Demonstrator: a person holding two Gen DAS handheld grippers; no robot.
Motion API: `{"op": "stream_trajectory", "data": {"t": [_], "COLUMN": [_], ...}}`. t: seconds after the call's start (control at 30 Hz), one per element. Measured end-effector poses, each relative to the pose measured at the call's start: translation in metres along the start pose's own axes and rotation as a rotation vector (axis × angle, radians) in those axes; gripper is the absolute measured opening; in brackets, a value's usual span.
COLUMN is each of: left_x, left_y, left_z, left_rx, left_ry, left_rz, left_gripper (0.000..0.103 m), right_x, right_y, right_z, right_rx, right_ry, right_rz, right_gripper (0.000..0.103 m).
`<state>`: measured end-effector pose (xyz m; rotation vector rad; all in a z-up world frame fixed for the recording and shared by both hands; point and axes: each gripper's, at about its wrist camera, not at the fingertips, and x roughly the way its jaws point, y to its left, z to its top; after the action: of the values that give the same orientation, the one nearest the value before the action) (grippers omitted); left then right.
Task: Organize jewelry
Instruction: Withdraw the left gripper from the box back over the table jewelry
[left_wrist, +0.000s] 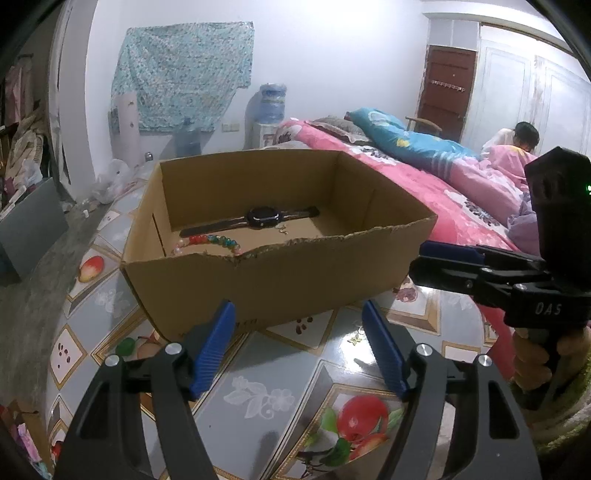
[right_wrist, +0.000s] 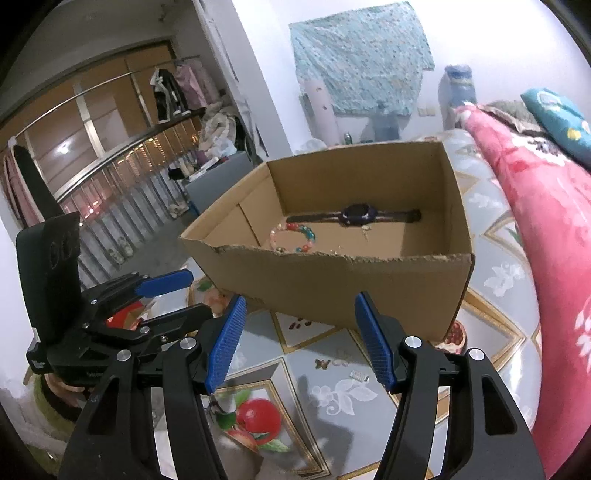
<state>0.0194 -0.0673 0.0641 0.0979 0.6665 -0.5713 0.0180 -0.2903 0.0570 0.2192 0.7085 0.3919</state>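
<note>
1. A cardboard box (right_wrist: 332, 280) stands open on the patterned tablecloth (right_wrist: 332, 391), and I take it as the landmark for everything else. Inside, against its far wall, lies a dark watch (right_wrist: 355, 215). Nearer the front wall there is a bead bracelet (right_wrist: 293, 236), and between the two a tiny gold piece (right_wrist: 365, 232), perhaps an earring.

2. Outside the box, in front of its near wall, small items lie loose on the cloth: a little butterfly charm (right_wrist: 322, 363) and, just to its right, a small silvery piece (right_wrist: 358, 376) too tiny to name for sure.

3. The right gripper (right_wrist: 301, 343) hangs just before the box's front wall, its jaws wide apart and holding nothing. The left gripper (left_wrist: 299, 347) sits beside it, spread equally wide and empty.

4. My guess is the sorting is partway done, with a pick-up of the loose pieces next. That calls for lowering one gripper straight over the charm and pinching gently, since it lies flat and thin.
</note>
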Motion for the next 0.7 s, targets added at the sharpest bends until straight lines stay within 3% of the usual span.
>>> {"op": "stream_trajectory", "data": {"t": [0.7], "left_x": [0.017], "left_y": [-0.001], "left_z": [-0.006], "left_rx": [0.019], "left_ry": [0.045], "left_rz": [0.05], "left_gripper": [0.076], "right_x": [0.009], "right_y": [-0.01], "right_z": [-0.004], "right_rx": [0.042], "right_ry": [0.039], "right_rz": [-0.012], "right_gripper": [0.059]}}
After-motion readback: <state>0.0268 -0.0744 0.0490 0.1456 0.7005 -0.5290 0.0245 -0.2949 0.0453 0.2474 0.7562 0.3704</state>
